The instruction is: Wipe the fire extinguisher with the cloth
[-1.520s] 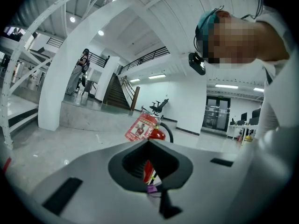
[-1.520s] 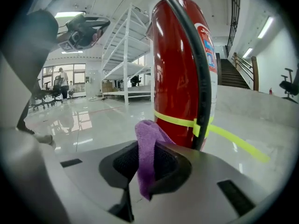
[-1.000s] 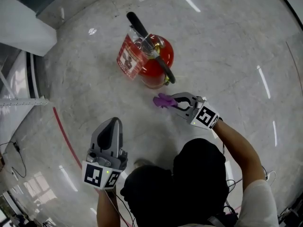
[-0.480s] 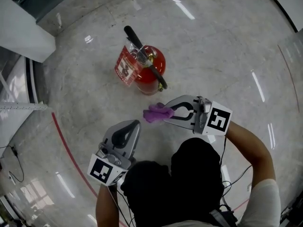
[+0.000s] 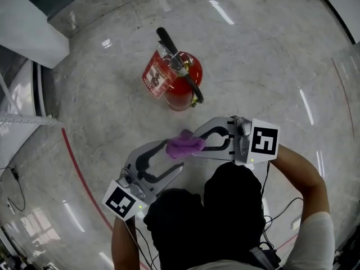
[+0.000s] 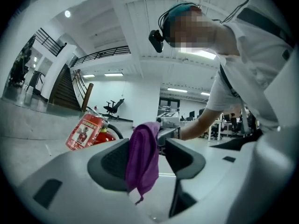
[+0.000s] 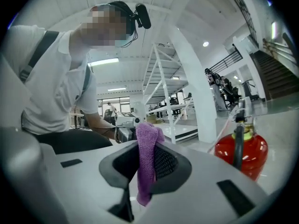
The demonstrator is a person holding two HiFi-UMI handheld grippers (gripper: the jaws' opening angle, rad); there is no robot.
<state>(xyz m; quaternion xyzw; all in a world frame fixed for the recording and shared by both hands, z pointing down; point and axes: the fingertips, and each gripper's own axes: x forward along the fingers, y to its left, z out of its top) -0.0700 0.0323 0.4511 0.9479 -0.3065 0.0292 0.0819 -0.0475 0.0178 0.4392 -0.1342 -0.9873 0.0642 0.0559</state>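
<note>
The red fire extinguisher (image 5: 183,80) stands upright on the grey floor, with a black hose and a red-and-white tag; it also shows as the extinguisher (image 6: 100,136) and extinguisher (image 7: 243,153). My right gripper (image 5: 194,146) (image 7: 148,153) is shut on the purple cloth (image 5: 183,145), held up in front of me and short of the extinguisher. The cloth (image 7: 147,167) hangs from its tips. My left gripper (image 5: 173,155) (image 6: 145,146) faces the right one. Its jaws are opening, and the cloth (image 6: 142,162) hangs between them, lying against one pad but not pinched.
A white counter corner (image 5: 28,27) fills the upper left and a red line (image 5: 79,173) crosses the floor at the left. Cables (image 5: 14,190) lie by the left edge. A white shelving rack (image 7: 163,97) and stairs (image 6: 60,87) stand farther off.
The right gripper rose with the cloth and came toward the left one. The left gripper swung in to meet it and its jaws went from shut to spread around the cloth.
</note>
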